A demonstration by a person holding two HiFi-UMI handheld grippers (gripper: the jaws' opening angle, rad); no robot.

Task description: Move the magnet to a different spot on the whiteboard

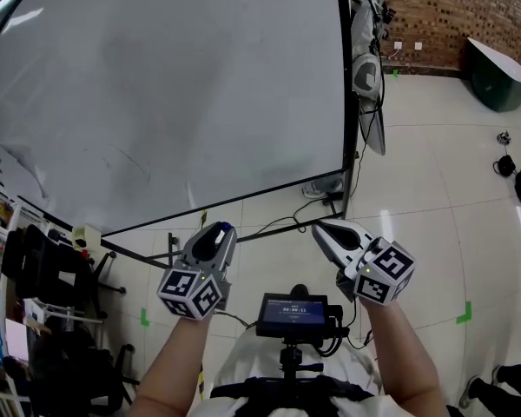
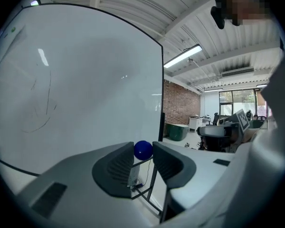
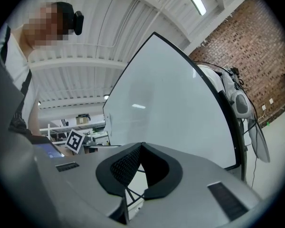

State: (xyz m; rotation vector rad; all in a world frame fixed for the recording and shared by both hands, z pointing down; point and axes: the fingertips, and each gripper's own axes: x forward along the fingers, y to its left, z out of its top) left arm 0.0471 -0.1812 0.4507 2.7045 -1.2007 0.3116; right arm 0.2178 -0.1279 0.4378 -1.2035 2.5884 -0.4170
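Note:
A big whiteboard (image 1: 174, 85) fills the upper left of the head view, with faint pen traces on it. My left gripper (image 1: 221, 230) hangs below the board's lower edge, shut on a round blue magnet (image 1: 224, 227). In the left gripper view the blue magnet (image 2: 143, 149) sits pinched between the two dark pads (image 2: 115, 169), off the whiteboard (image 2: 76, 89), which stands to the left. My right gripper (image 1: 321, 228) is held low to the right of the left one, its jaws shut with nothing in them. In the right gripper view its tips (image 3: 142, 146) meet, with the whiteboard (image 3: 175, 108) ahead.
The board's black stand (image 1: 330, 200) and cables run over the tiled floor. Office chairs (image 1: 43, 268) and shelves crowd the lower left. A dark green bin (image 1: 497, 76) stands by the brick wall at the top right. A small screen (image 1: 291, 313) is mounted at the person's chest.

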